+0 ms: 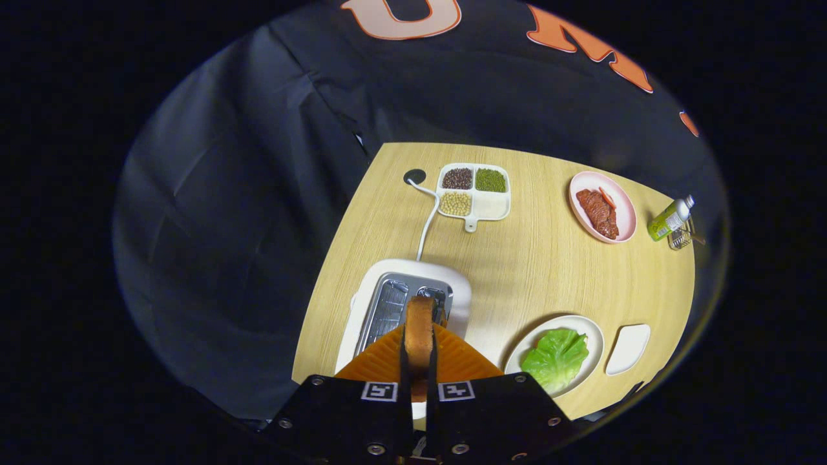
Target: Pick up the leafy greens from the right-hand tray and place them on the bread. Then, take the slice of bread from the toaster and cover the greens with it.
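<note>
Bread slice (419,329): pinched edge-on between my two fingers, standing upright, just over the toaster's slot
Gripper (418,352): my fingers are pressed in on both faces of the slice, looking steeply down at the table
Toaster (452,284): white, near the table's left edge, right below my fingers, cord running off to a hole in the table
Leafy greens (555,358): lying on the white plate (585,323) off to my right, near the front edge, well apart from the slice
Small white tray (628,349): just right of that plate
</note>
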